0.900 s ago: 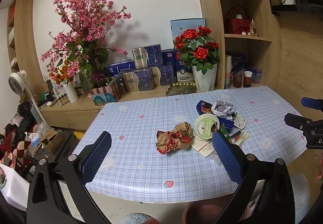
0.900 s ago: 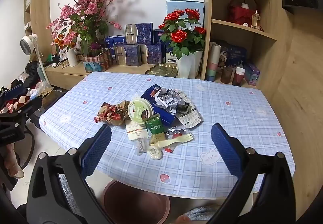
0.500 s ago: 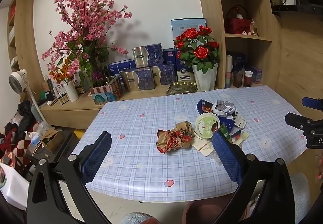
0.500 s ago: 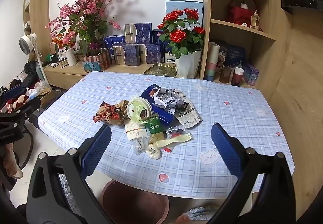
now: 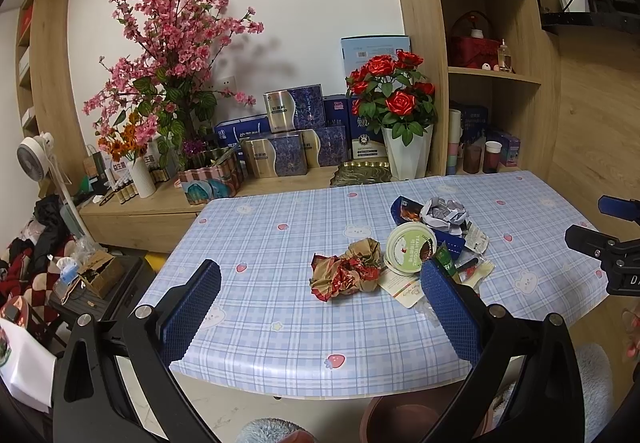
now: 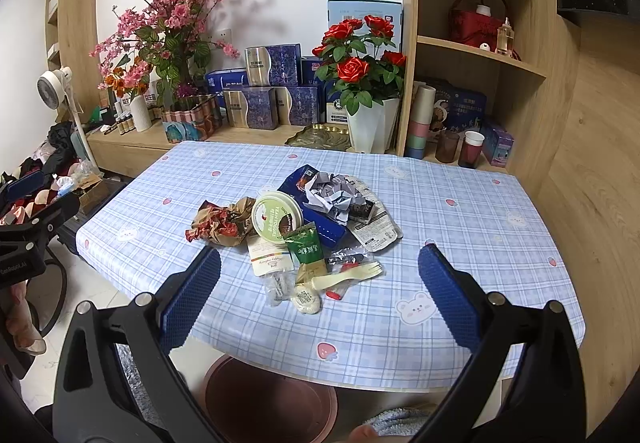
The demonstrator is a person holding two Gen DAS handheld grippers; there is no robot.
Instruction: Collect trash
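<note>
Left wrist view: the left hand-held gripper has its blue-padded jaws spread wide with nothing between them, held short of the near edge of the bench, which wears a blue checked cloth. The trash sits as one loose cluster right of centre: a crumpled red-and-brown wrapper, a round yoghurt lid leaning on it, and a ball of grey paper behind. A brown bin shows below the bench edge. The likely slip here is closing on the wrapper's puffy folds; it may spring out or drag the lid off with it. The right hand-held gripper pokes in at the far right, so both reaching at once could collide.

Right wrist view: the right hand-held gripper is likewise wide open and holds nothing, aimed at the near side of the pile. Closest lie a green sachet, a pale plastic fork, a clear wrapper and a small white packet. These are flat and light; the pads could slide over them or nudge them off the edge, missing the bin underneath. The white vase of red roses stands well behind, at risk only from an overreach.
</note>
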